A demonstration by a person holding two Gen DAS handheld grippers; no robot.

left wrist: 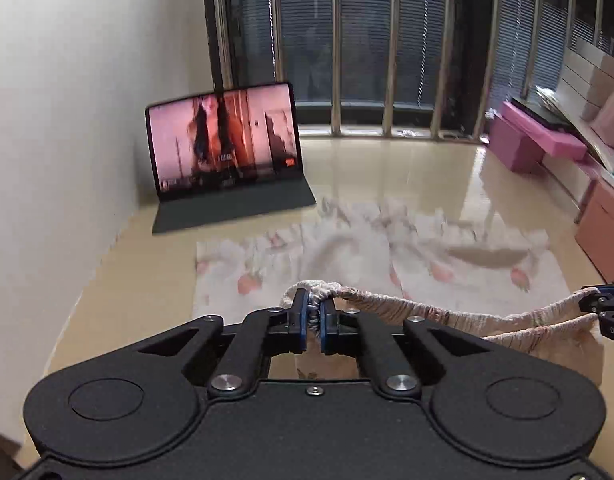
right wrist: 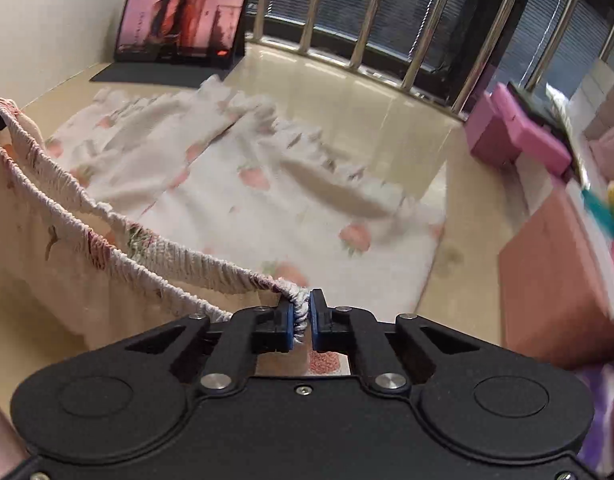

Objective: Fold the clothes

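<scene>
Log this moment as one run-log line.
left hand-held gripper: shut on waistband | right hand-held gripper: shut on waistband | garment: far part on table, waistband lifted between both

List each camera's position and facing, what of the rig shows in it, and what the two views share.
Left wrist: sits behind the left gripper, looking along its fingers over the beige surface toward the tablet and barred window; the right gripper pokes in at the right edge.
Right wrist: sits behind the right gripper, facing the same window, angled left; no hand visible.
Shared: the gathered waistband clamped at both ends, the strawberry-print garment, the tablet, a pink box.
</scene>
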